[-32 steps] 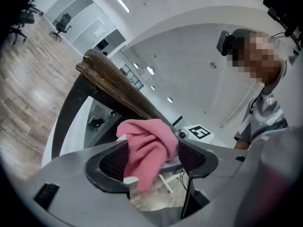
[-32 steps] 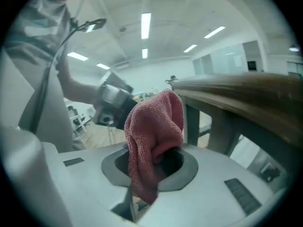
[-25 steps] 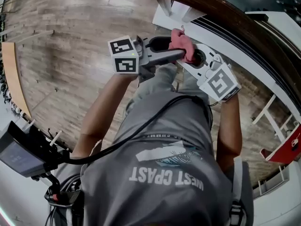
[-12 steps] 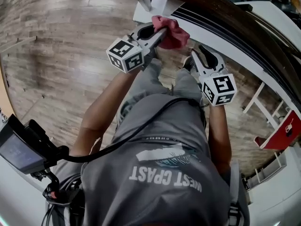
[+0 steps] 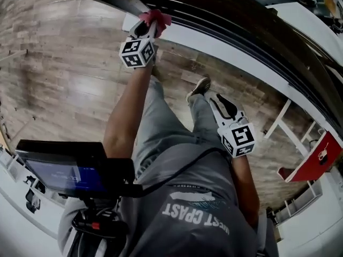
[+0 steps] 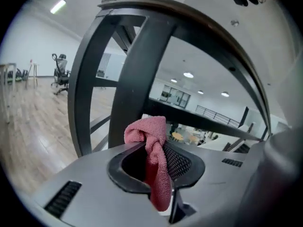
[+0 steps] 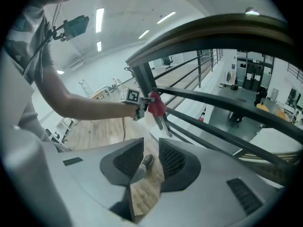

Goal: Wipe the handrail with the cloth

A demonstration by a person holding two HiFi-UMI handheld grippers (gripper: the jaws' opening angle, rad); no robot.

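Observation:
The pink cloth (image 5: 156, 17) is bunched between the jaws of my left gripper (image 5: 146, 30), which is shut on it and held out close under the dark wooden handrail (image 5: 252, 9). In the left gripper view the cloth (image 6: 155, 143) hangs from the left gripper (image 6: 158, 150), with a dark railing post (image 6: 137, 74) just behind it and the handrail (image 6: 199, 18) curving overhead. My right gripper (image 5: 217, 98) hangs lower, over the person's leg, well apart from the rail. Its own view shows the right gripper (image 7: 150, 162) open, with only floor and a shoe in the gap.
A white ledge (image 5: 225, 44) runs under the railing with dark bars (image 7: 227, 105) above it. Wood floor (image 5: 64, 74) spreads to the left. A screen on a mount (image 5: 59, 170) sits at the lower left, a red sign (image 5: 313, 159) at the right.
The cloth was between both grippers a second ago. The left gripper now holds it alone and has carried it out toward the railing. The right gripper has drawn back down to the right.

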